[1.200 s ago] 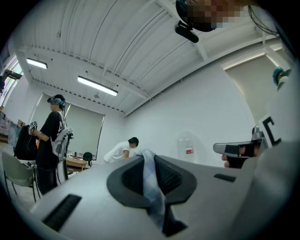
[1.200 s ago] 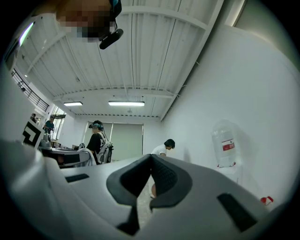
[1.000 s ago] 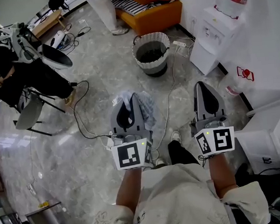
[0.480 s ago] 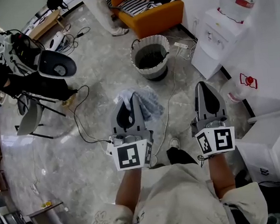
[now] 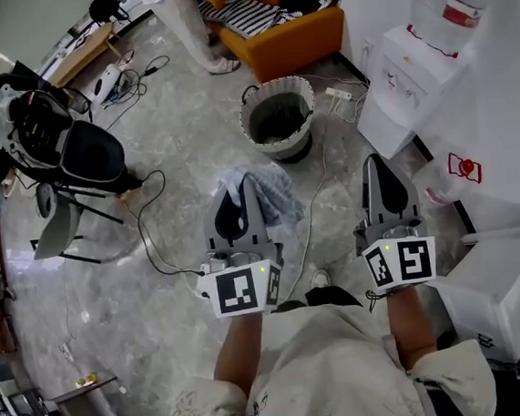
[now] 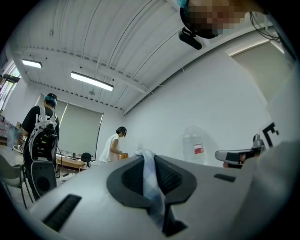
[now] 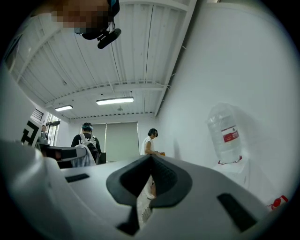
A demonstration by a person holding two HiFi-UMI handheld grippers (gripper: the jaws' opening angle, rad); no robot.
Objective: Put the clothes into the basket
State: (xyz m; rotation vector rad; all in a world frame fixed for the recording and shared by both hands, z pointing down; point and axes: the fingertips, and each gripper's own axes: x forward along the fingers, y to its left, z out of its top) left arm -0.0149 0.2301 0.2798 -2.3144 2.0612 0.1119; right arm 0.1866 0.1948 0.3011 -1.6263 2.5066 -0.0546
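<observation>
A pale blue-and-white cloth (image 5: 275, 195) hangs from my left gripper (image 5: 244, 180), which is shut on it. In the left gripper view the cloth (image 6: 151, 182) runs as a strip between the closed jaws of the left gripper (image 6: 147, 157). The round grey basket (image 5: 250, 114) with a white scalloped rim stands on the floor ahead, a little right of the left gripper and well beyond it. My right gripper (image 5: 380, 160) is held level beside the left one, jaws together and nothing in them. In its own view the right gripper (image 7: 151, 157) shows floor through the slit.
An orange sofa (image 5: 303, 36) with striped clothes (image 5: 247, 12) sits beyond the basket, and a person (image 5: 183, 18) stands by it. A water dispenser (image 5: 405, 83) stands at the right wall. Another person with a backpack (image 5: 47, 131), a chair (image 5: 58, 224) and floor cables (image 5: 157, 235) are at the left.
The basket and sofa have slid down and nearer in the head view as both grippers travel toward them. The cloth stays in the left gripper. The person at left has shifted.
</observation>
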